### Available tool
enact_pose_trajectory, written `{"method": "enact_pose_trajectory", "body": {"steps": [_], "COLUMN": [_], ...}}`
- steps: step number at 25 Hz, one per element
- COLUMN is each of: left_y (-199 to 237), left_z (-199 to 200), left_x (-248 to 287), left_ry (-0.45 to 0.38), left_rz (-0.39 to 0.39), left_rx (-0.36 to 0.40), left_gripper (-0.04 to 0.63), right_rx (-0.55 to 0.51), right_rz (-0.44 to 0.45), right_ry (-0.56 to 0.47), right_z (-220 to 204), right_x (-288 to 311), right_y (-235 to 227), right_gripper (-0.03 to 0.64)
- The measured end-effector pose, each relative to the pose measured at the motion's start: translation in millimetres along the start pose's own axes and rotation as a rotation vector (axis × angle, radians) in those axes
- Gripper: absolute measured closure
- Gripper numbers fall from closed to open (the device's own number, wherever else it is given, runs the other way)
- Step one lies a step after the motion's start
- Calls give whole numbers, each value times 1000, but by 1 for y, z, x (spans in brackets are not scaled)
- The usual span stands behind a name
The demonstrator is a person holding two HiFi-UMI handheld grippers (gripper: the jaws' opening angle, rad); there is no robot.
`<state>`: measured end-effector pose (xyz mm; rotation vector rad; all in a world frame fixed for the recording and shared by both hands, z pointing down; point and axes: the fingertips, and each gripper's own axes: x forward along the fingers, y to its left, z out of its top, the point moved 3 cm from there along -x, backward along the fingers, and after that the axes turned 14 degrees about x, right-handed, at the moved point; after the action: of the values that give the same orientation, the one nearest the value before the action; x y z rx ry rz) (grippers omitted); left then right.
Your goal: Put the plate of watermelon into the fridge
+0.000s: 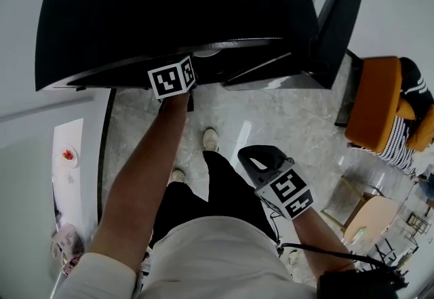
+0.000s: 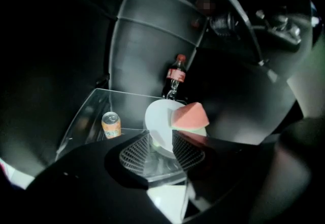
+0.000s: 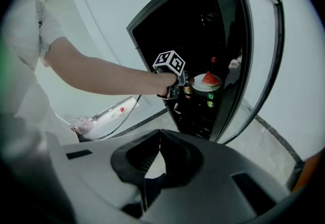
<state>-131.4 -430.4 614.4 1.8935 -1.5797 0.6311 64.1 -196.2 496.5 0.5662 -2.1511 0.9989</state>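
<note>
— Marble floor (image 1: 291, 121), open fridge (image 1: 169, 13) ahead, from the head view; right gripper (image 1: 263, 162) low, well apart.
— Left gripper view?
— Plate (image 2: 155, 119) of watermelon (image 2: 190, 115) on glass shelf (image 2: 96, 106) inside, near rim between spread, released jaws of left gripper (image 2: 161, 142); can (image 2: 111, 125) beside, bottle (image 2: 175, 76) behind.
— Right gripper view?
— Clenched on nothing.
— Next?
— Probably pull straight back, level, without nudging that rim.

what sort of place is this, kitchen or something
Likely a home-style room or lounge: a black fridge holding a cola bottle and a drink can, a stone-patterned floor, an orange armchair.
</note>
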Motion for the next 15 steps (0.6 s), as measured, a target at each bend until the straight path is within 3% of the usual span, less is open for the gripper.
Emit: {"method": "enact_pose_trajectory", "body": {"steps": [10, 15], "left_y": [-24, -31], "left_z": [-11, -30], "left_x": [-88, -143], "left_ry": [-37, -24], "left_rz": [-133, -200], "left_rx": [3, 52], "left_gripper": [460, 460], "right_rx": [-34, -51], "right_rz": [-25, -45], "right_ry": [-60, -86], "right_z": [-6, -12], "right_x": [-5, -2], "right_y": [46, 76], "right_gripper": [603, 603]}}
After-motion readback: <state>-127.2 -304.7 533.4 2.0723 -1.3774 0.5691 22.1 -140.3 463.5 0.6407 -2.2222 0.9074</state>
